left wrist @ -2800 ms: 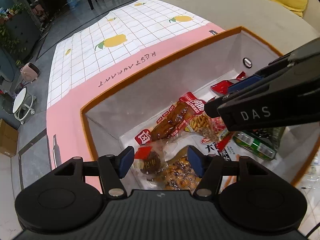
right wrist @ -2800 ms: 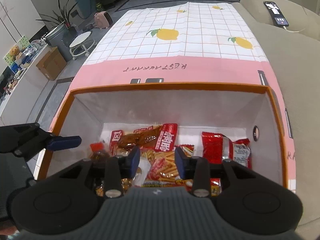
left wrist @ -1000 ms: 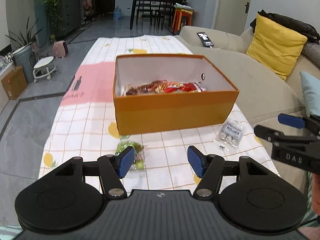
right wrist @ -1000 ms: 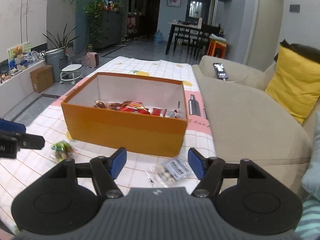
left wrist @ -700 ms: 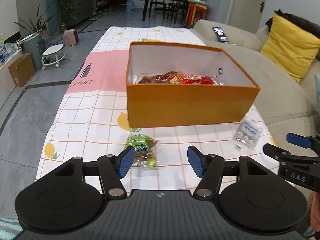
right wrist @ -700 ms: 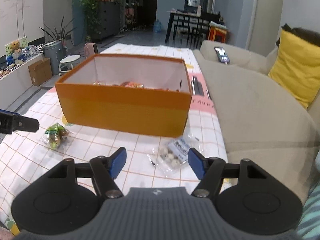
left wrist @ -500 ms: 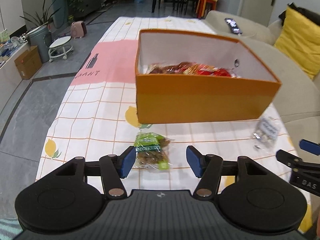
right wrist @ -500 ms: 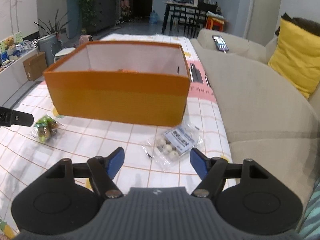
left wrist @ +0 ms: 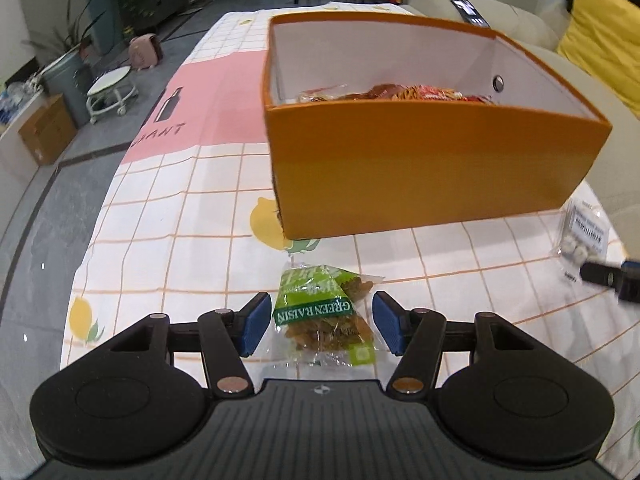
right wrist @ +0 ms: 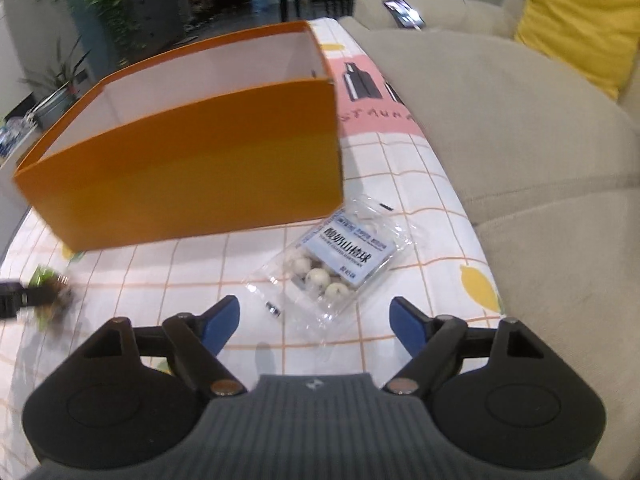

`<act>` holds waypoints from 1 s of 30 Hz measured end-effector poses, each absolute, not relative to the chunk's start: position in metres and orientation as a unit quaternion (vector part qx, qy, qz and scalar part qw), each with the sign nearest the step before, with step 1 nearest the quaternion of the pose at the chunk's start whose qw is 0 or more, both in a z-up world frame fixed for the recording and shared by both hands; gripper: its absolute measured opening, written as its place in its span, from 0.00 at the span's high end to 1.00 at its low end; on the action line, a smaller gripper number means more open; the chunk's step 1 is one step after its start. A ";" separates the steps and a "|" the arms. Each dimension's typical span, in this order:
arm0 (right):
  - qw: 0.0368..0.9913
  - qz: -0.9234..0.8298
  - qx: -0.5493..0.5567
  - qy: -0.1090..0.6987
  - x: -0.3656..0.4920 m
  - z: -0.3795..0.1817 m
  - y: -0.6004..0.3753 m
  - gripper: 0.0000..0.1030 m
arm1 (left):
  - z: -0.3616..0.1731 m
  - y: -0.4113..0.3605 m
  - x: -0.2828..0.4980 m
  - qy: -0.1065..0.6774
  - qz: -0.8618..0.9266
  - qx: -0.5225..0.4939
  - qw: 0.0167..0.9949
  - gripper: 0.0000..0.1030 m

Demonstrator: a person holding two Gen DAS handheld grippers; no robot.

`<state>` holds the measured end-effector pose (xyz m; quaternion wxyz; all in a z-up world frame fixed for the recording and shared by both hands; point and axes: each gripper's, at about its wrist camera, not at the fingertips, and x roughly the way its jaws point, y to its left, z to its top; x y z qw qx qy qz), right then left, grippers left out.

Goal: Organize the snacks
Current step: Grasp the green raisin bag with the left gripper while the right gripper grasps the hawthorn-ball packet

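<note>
An orange box (left wrist: pixel 432 172) with white inner walls stands on the checked tablecloth and holds several snack packets (left wrist: pixel 396 94). A green raisin packet (left wrist: pixel 324 312) lies in front of it, between the blue pads of my open left gripper (left wrist: pixel 322 328), not gripped. A clear packet of white balls with a pale blue label (right wrist: pixel 340 260) lies right of the box (right wrist: pixel 192 168), just ahead of my open right gripper (right wrist: pixel 316 324). The same packet shows at the right edge of the left wrist view (left wrist: pixel 584 236). The right gripper's tip (left wrist: pixel 612 276) shows there too.
A beige sofa (right wrist: pixel 520 152) runs along the table's right side, with a yellow cushion (right wrist: pixel 580 12) and a phone (right wrist: pixel 404 12) on it. A small dark bit (right wrist: pixel 273 309) lies on the cloth near the right gripper. The floor drops off left of the table (left wrist: pixel 52 208).
Both grippers have pulled out of the box, come back towards the table's near edge and lowered. The left now straddles the raisin packet; the right has closed in on the ball packet and opened wider.
</note>
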<state>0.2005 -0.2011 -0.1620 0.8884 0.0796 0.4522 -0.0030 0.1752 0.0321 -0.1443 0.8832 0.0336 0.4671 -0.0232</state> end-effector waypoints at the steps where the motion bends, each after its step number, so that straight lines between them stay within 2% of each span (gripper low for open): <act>1: 0.885 -0.011 0.088 0.456 0.206 -0.164 -0.203 0.23 | -0.146 0.031 0.177 0.467 -0.023 0.038 0.883 0.33; 6: 0.875 -0.040 0.119 0.468 0.231 -0.170 -0.207 0.23 | -0.155 0.033 0.183 0.474 -0.028 0.040 0.879 0.33; 15: 0.877 -0.057 0.060 0.474 0.248 -0.178 -0.194 0.23 | -0.158 0.034 0.186 0.471 -0.037 0.031 0.881 0.39; 23: 0.877 -0.020 0.022 0.479 0.216 -0.176 -0.187 0.26 | -0.157 0.037 0.178 0.484 -0.051 -0.002 0.874 0.42; 30: 0.869 0.094 -0.006 0.486 0.187 -0.173 -0.156 0.27 | -0.155 0.027 0.164 0.503 -0.069 0.012 0.862 0.42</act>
